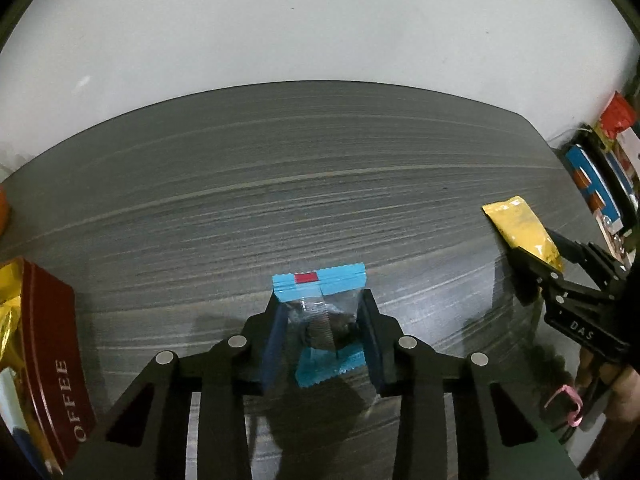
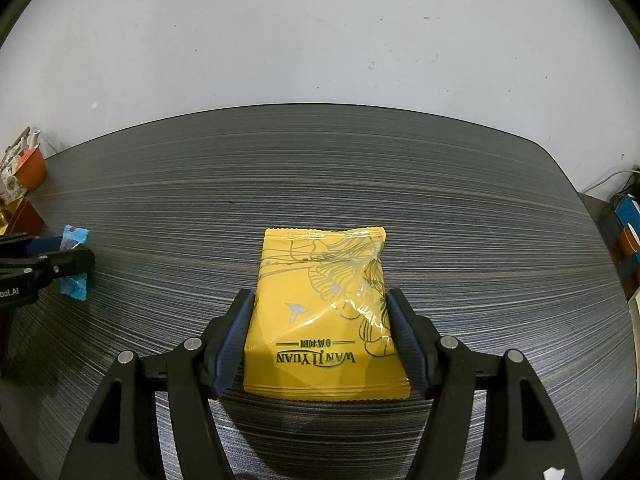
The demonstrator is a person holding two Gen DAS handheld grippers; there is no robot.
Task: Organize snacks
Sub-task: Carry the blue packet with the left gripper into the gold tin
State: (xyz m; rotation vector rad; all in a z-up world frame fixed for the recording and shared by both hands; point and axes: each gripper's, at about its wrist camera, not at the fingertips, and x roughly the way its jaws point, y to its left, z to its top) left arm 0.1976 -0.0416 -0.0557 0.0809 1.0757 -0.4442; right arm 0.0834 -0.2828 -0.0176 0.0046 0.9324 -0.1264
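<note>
A plain pale wall (image 2: 320,40) stands behind a dark counter (image 1: 320,184) with a fine streaked grain and a rounded far edge.

The left gripper (image 1: 323,322) points steeply down at the counter, and its jaws are closed on a small blue snack packet (image 1: 320,284). The packet sits right between the two blue pads, its clear middle pinched and crumpled by them. Its far sealed end, blue with a small red patch, sticks out past the tips, and its near blue end shows between the pads closer to the camera. From the right wrist view the same packet shows at the left edge, clamped in the black fingers just above the counter.

The right gripper (image 2: 320,320) holds a yellow snack bag (image 2: 324,312) with a silver flower print. The bag lies flat on the counter, its long sides against the two pads, which press on its left and right edges about halfway down its length. The jaws stand about half open, as wide as the bag. Its far sealed end reaches well beyond the tips.

At the left of the left wrist view a dark red coffee box (image 1: 52,352) stands on the counter with gold foil (image 1: 10,320) beside it. An orange cup (image 2: 32,170) sits at the far left corner.
</note>
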